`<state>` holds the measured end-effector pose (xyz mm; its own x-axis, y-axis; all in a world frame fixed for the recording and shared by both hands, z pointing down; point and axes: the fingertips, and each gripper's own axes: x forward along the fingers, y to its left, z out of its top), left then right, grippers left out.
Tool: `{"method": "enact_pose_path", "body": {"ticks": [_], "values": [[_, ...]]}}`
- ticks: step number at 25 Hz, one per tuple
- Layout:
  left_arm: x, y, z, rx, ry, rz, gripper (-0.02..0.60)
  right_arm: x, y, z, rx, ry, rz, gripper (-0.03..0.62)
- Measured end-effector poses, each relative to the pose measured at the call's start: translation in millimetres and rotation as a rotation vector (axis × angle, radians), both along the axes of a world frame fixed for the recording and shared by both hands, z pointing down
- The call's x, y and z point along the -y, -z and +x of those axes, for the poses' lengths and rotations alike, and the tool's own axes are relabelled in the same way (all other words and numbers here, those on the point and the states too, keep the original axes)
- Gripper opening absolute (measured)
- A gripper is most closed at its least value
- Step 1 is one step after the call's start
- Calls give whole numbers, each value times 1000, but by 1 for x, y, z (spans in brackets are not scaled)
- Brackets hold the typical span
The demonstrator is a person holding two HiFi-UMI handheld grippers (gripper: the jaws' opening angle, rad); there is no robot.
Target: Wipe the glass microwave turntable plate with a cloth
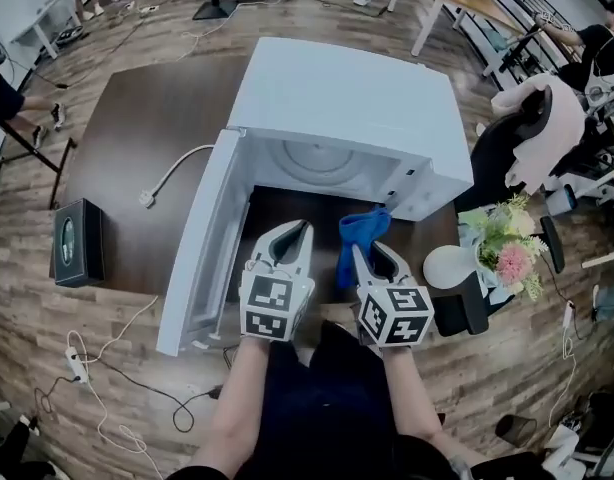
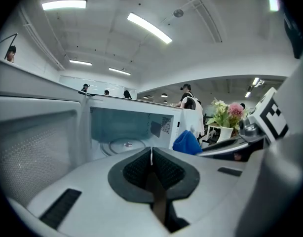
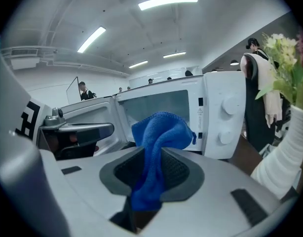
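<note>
A white microwave (image 1: 347,103) stands on the dark table with its door (image 1: 199,243) swung open to the left. The round glass turntable plate (image 2: 124,145) lies inside the cavity, also seen from above as the plate (image 1: 317,160). My right gripper (image 1: 371,253) is shut on a blue cloth (image 1: 360,236), which bunches up above the jaws as the cloth (image 3: 159,135). My left gripper (image 1: 290,240) is shut with nothing in it, its pads (image 2: 164,169) pressed together. Both grippers hang side by side just in front of the microwave's opening.
A vase of flowers (image 1: 505,248) and a white vase body (image 1: 449,266) stand right of the microwave. The white power cable (image 1: 172,173) trails on the table at left. A black box (image 1: 75,241) sits at the table's left edge. Office chairs and people fill the background.
</note>
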<state>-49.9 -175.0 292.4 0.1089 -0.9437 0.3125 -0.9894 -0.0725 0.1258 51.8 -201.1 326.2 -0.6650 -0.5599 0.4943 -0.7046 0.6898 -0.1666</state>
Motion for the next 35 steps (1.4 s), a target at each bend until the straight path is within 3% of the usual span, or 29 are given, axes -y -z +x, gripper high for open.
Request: {"method": "enact_pose_path", "body": {"ticks": [13, 21, 24, 28, 32, 35], "values": [[4, -26, 12, 33, 190, -49, 12, 34, -3, -17, 32, 232, 5, 89], [-4, -39, -1, -11, 314, -16, 12, 52, -7, -57, 101, 320, 36, 89], [-8, -41, -14, -46, 355, 6, 12, 59, -7, -75, 93, 349, 83, 89], [-9, -46, -34, -11, 400, 1, 12, 69, -2, -102, 75, 385, 149, 87], [-5, -49, -45, -12, 366, 18, 12, 79, -7, -130, -19, 427, 219, 86], [-2, -52, -53, -13, 337, 27, 12, 93, -6, -155, -100, 444, 329, 86]]}}
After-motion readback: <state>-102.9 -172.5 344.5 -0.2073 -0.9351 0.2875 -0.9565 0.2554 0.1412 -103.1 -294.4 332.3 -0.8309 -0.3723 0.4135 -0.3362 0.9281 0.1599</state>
